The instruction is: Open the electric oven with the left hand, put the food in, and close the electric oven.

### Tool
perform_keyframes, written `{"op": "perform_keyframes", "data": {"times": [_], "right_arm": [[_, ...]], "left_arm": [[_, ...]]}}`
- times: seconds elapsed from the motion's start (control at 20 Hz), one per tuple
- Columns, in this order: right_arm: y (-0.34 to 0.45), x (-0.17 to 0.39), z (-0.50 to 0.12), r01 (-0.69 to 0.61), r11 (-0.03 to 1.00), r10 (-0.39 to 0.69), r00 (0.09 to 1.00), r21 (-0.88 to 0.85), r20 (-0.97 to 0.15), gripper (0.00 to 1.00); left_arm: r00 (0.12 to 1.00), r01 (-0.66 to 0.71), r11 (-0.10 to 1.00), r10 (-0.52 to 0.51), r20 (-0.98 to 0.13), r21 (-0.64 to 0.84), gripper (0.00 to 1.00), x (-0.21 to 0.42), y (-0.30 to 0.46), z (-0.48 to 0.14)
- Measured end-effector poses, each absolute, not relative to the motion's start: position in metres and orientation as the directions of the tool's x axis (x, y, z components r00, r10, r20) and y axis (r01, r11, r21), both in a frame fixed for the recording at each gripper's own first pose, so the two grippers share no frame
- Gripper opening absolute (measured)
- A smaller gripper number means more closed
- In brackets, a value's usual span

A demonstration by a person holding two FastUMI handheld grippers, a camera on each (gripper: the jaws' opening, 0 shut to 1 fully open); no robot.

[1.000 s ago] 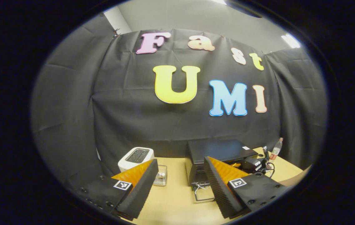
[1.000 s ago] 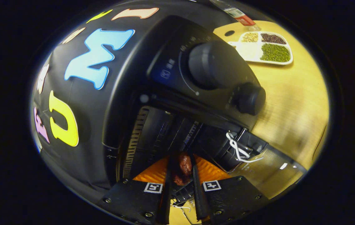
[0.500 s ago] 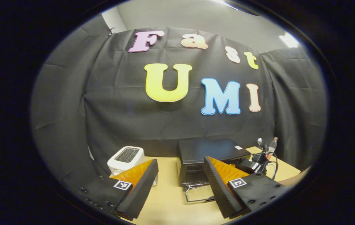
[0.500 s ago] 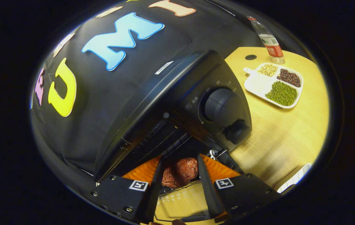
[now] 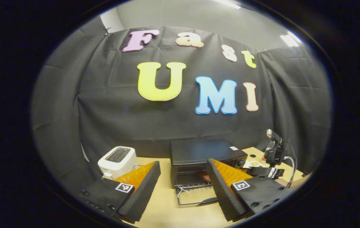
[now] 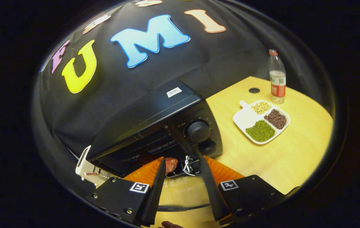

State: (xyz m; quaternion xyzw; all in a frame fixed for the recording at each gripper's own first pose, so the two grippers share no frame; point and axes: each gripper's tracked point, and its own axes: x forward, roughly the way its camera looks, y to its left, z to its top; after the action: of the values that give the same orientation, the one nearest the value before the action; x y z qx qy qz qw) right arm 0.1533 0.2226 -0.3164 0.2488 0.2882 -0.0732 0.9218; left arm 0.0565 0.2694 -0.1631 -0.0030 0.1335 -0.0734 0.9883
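In the left gripper view, bare table [image 5: 167,209] lies at six o'clock before the oven [image 5: 203,155]; its lowered door [image 5: 196,196] juts forward across the approach. The toaster [image 5: 116,158] blocks nine o'clock. In the right gripper view, a bean tray [image 6: 261,122] and bottle [image 6: 276,77] stand at two o'clock, open tabletop between.

Black electric oven [image 6: 154,126] ahead of right gripper [image 6: 183,177], door [image 6: 180,196] dropped open flat beneath its fingers; reddish-brown food [image 6: 171,164] inside on rack, just beyond fingertips.

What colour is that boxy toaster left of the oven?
White boxy toaster, clearest in the left gripper view.
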Motion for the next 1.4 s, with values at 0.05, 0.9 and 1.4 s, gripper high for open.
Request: {"op": "perform_keyframes", "data": {"times": [0.05, 0.9, 1.4], "right_arm": [[0.217, 0.147, -0.308, 0.259, 0.886, 0.000, 0.829, 0.385, -0.559, 0.66], [0.083, 0.076, -0.097, 0.183, 0.978, -0.163, 0.971, 0.105, -0.175, 0.97], [0.036, 0.062, -0.073, 0.208, 0.972, -0.196, 0.974, 0.112, -0.111, 0.97]], "left_arm": [[0.950, 0.154, 0.988, -0.156, -0.270, -0.026, 0.97, 0.057, 0.262, -0.168], [0.885, 0.203, 0.979, -0.198, -0.421, -0.035, 0.97, 0.048, 0.158, -0.255], [0.754, 0.154, 0.986, -0.163, -0.636, -0.070, 0.98, 0.027, 0.136, -0.343]]}}
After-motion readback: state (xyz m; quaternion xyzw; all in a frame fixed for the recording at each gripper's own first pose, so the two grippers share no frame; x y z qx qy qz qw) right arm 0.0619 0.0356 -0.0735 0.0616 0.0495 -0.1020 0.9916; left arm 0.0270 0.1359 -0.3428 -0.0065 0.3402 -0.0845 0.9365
